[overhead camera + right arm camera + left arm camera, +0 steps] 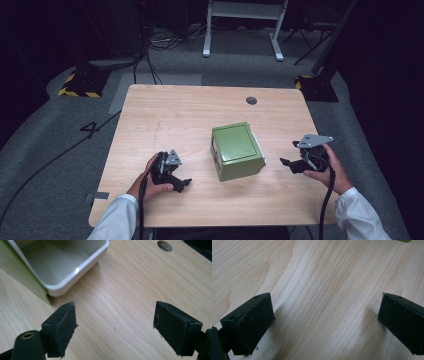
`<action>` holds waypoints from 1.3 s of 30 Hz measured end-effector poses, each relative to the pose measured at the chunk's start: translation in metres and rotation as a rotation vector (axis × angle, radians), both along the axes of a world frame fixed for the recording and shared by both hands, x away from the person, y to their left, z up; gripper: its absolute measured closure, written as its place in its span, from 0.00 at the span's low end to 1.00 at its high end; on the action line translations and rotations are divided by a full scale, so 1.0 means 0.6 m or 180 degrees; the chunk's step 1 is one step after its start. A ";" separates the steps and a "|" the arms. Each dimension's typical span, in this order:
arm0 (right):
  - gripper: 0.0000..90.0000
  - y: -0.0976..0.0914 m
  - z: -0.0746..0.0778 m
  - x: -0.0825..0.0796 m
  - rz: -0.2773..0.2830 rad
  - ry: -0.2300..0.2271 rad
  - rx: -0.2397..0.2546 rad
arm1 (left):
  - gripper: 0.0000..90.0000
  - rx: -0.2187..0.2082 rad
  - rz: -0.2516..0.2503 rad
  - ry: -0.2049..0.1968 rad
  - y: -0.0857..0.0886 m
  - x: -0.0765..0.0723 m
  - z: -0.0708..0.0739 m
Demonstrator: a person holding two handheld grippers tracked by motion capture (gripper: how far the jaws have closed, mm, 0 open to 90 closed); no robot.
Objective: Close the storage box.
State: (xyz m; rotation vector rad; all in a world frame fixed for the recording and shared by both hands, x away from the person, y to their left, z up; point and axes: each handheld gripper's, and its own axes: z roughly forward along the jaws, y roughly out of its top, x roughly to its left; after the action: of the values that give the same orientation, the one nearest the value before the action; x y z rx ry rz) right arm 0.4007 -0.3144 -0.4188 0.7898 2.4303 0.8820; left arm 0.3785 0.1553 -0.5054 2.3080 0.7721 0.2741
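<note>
Here my right gripper (290, 161) stands wide open with nothing between its black, matte jaws, just beside the green box (237, 151) and clear of it. My left gripper (181, 184) is spread wide and empty too, low over the pale, smooth-grained wooden table (175, 110). The box lies on its side mid-table, square-edged, its glossy white inside (57, 262) facing my right gripper.
</note>
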 end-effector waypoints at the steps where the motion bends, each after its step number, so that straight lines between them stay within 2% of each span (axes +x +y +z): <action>1: 0.20 -0.004 -0.004 -0.003 0.0004 -0.0001 -0.0020 | 0.00 -0.0001 0.0001 0.0003 0.000 0.000 0.000; 7: 0.20 -0.029 -0.032 -0.019 0.0001 0.0074 -0.0037 | 0.00 -0.0001 0.0000 0.0000 0.000 0.000 0.000; 14: 0.20 -0.058 -0.070 -0.033 -0.0110 0.0211 0.0012 | 0.00 -0.0001 0.0000 0.0003 0.000 0.000 0.000; 20: 0.20 -0.090 -0.096 -0.043 -0.0308 0.0318 0.0132 | 0.00 -0.0001 0.0000 0.0001 0.000 0.000 0.000; 25: 0.20 -0.113 -0.115 -0.051 -0.0468 0.0336 0.0163 | 0.00 0.0000 -0.0005 0.0003 0.000 0.000 0.000; 28: 0.20 -0.124 -0.124 -0.054 -0.0550 0.0358 0.0228 | 0.00 -0.0001 -0.0004 0.0002 0.000 0.000 0.000; 32: 0.19 -0.138 -0.132 -0.061 -0.0625 0.0382 0.0415 | 0.00 0.0001 -0.0006 0.0003 0.000 0.000 0.000; 35: 0.19 -0.149 -0.140 -0.067 -0.0662 0.0300 0.0574 | 0.00 -0.0001 -0.0007 0.0004 0.000 0.000 0.000; 39: 0.19 -0.149 -0.142 -0.069 -0.0679 0.0283 0.0590 | 0.00 0.0000 -0.0008 0.0003 0.000 0.000 0.000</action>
State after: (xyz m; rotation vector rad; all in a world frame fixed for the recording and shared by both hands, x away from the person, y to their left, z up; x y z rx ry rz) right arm 0.3590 -0.4035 -0.5038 1.1549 2.3065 1.0160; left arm 0.3786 0.1555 -0.5054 2.3091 0.7698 0.2718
